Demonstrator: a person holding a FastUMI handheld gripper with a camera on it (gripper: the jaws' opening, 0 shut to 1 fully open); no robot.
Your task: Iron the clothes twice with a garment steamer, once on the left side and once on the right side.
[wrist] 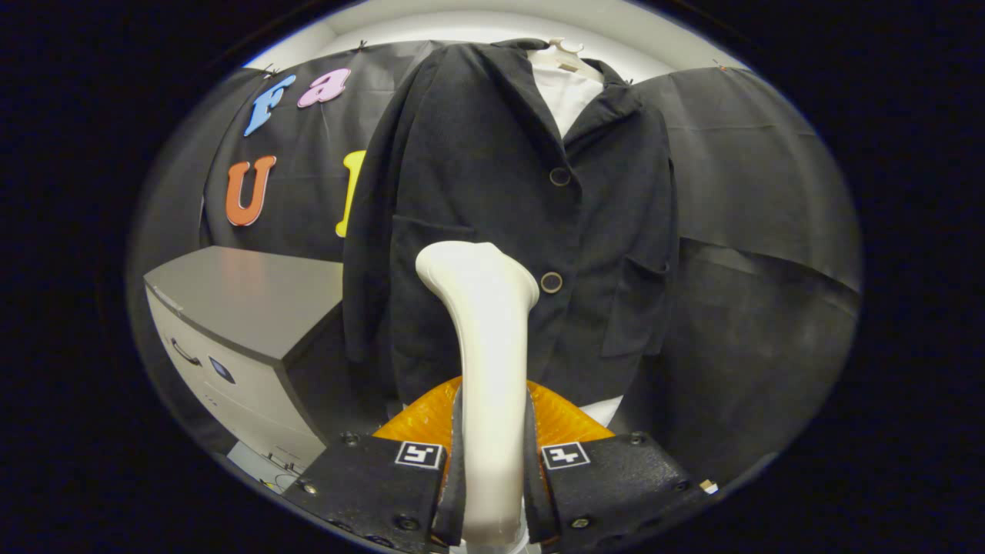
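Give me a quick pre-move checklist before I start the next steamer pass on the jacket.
1. Grip: hand-held gripper clamps the white steamer handle between both fingers: ok.
2. Steamer head aimed at the black jacket, near its lower button: ok.
3. Head touching the fabric: cannot tell.
4. Jacket hanging on its hanger, front buttoned: ok.
5. Grey cabinet beside the jacket, apart from the steamer: ok.
6. Steam running: cannot tell.

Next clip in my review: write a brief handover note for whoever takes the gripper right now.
Gripper: shut on the white garment steamer, handle clamped between both fingers, head up.
Black jacket hangs on a white hanger beyond the fingers; the steamer head sits before its lower front, left of the buttons. Contact cannot be judged.
Grey cabinet stands to the jacket's left.
Done: steamer picked up.
Left: passes cannot be confirmed; assume both sides remain.
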